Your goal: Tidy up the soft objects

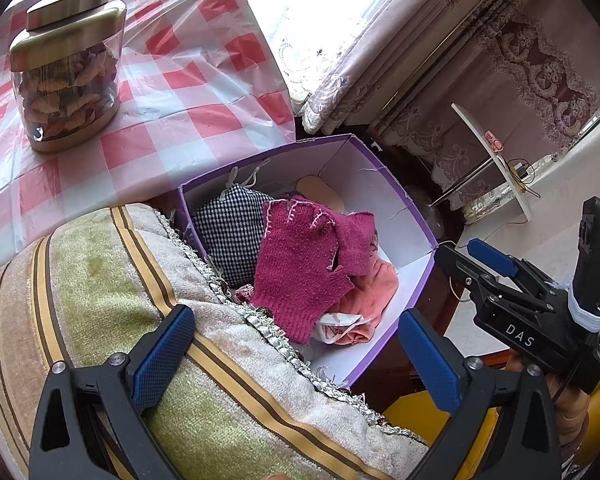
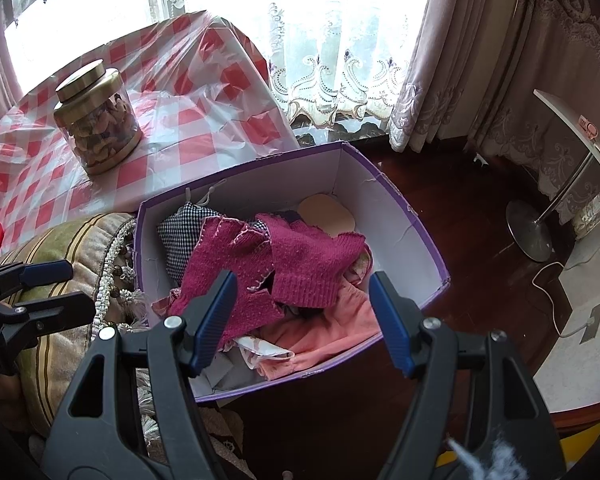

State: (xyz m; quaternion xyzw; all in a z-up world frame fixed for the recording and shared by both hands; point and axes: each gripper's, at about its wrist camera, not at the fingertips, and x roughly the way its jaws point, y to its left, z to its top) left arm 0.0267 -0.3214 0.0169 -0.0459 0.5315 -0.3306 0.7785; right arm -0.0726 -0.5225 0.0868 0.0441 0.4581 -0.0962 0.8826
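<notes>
The left gripper is held with its jaws spread wide and nothing between them, above a striped cushion. The right gripper is likewise spread and empty. Just ahead of both tools, a purple box is seen, in which magenta knitwear, a checked cloth and a pink garment are piled.
</notes>
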